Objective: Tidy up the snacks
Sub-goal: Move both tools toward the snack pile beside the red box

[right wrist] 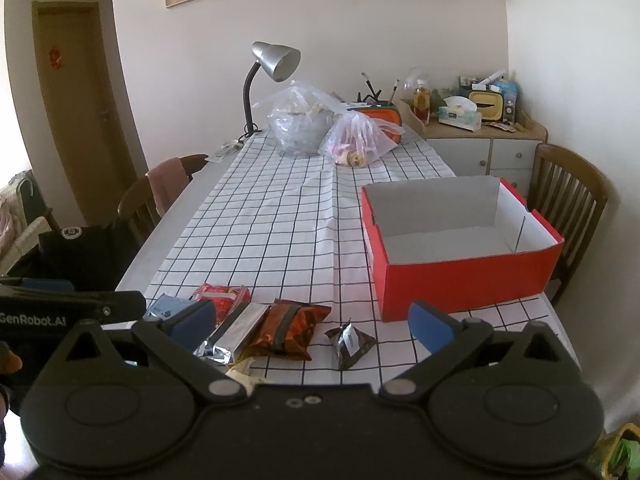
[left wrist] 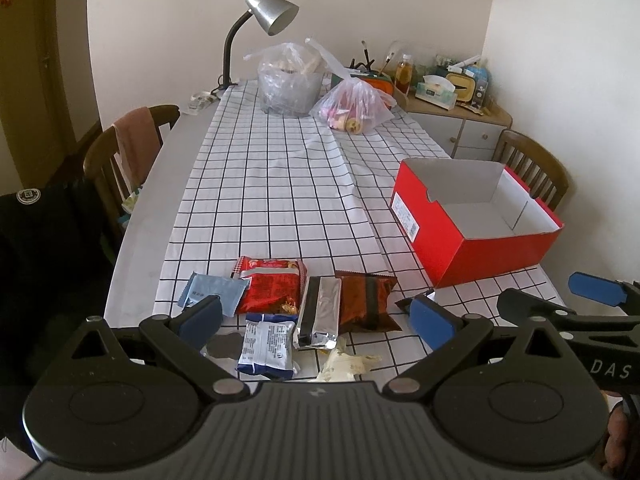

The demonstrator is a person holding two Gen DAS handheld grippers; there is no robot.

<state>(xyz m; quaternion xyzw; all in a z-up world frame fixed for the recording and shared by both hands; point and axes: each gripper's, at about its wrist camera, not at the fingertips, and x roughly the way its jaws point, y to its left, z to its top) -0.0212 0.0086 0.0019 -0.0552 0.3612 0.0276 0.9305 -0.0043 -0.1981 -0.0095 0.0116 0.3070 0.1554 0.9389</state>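
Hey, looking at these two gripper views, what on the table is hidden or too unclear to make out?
- Pale wrapper: left wrist view, its near end is cut off by the left gripper body.
- Blue and white packet: print too small to read.
- Light blue packet: right wrist view, mostly behind a finger of the right gripper.
- Plastic bags: contents blurred.

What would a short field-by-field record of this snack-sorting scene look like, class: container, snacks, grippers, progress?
container: red box, open, nothing visible inside, on the checked cloth
snacks: loose packets near the table's front edge, including red packet, silver packet, brown packet, blue-and-white packet, small dark packet
left gripper: open, holding nothing
right gripper: open, holding nothing
progress: no snack in the box yet
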